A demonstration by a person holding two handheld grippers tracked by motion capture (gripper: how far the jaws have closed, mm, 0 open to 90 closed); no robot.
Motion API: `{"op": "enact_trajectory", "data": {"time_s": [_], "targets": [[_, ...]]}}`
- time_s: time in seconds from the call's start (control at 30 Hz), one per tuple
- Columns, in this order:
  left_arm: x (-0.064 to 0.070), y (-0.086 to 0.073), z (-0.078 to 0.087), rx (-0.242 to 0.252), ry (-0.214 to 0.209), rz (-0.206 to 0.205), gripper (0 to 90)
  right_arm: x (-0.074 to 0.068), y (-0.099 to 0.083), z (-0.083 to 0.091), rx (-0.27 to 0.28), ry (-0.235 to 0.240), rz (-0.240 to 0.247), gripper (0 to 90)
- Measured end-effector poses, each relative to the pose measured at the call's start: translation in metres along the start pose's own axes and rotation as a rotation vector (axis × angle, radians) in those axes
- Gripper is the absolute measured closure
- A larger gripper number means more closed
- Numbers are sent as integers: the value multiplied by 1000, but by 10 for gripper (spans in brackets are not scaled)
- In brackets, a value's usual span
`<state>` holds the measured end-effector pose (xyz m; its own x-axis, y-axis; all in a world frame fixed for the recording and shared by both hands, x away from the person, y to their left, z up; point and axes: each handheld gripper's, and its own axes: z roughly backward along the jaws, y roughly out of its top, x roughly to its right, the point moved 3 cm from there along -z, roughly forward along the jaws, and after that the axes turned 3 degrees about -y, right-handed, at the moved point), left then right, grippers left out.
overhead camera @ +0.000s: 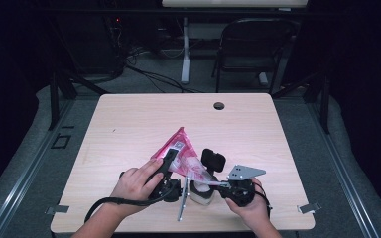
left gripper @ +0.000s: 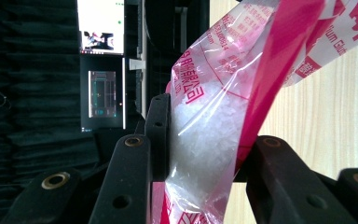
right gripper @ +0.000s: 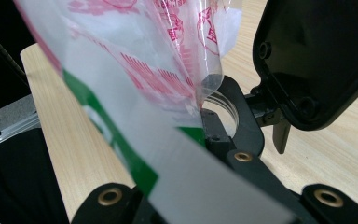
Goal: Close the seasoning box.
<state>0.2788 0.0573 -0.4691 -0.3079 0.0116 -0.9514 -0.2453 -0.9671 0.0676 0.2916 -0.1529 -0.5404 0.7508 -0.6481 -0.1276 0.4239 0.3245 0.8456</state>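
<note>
Right now I see the bag (overhead camera: 178,151), pink and clear with white crystals inside, lying tilted on the table (overhead camera: 129,119) towards the near edge, a little left of the middle, its pointed top aimed at the far edge. My left gripper (overhead camera: 167,166) has its jaws closed on the bag: in the left gripper view the two black jaws press on either side of the crystal-filled part of the bag (left gripper: 214,121), which stands between them. The left hand (overhead camera: 136,183) wraps the gripper body near the near edge, its cable trailing off to the left. My right gripper (overhead camera: 213,184) sits just right of the left one, held by the right hand (overhead camera: 248,203), with its grey plate (overhead camera: 245,172) on top. In the right gripper view a clear flap of the bag (right gripper: 168,56) with pink print hangs down to the right gripper (right gripper: 205,121), and a green and white strip crosses in front; the jaws look pinched on the flap's lower edge. A jar (right gripper: 223,109) with a clear round rim lies just behind the jaws, and its black lid (right gripper: 317,56) stands open above it
</note>
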Motion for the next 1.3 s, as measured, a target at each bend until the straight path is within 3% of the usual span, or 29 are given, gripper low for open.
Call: {"op": "enact_trajectory", "data": {"time_s": [0.57, 1.3], "targets": [[4, -5, -3, -3, -21, 31, 697, 0, 0, 1, 5, -1, 2, 900], [2, -5, -2, 1, -8, 23, 697, 0, 1, 1, 12, 0, 0, 900]]}}
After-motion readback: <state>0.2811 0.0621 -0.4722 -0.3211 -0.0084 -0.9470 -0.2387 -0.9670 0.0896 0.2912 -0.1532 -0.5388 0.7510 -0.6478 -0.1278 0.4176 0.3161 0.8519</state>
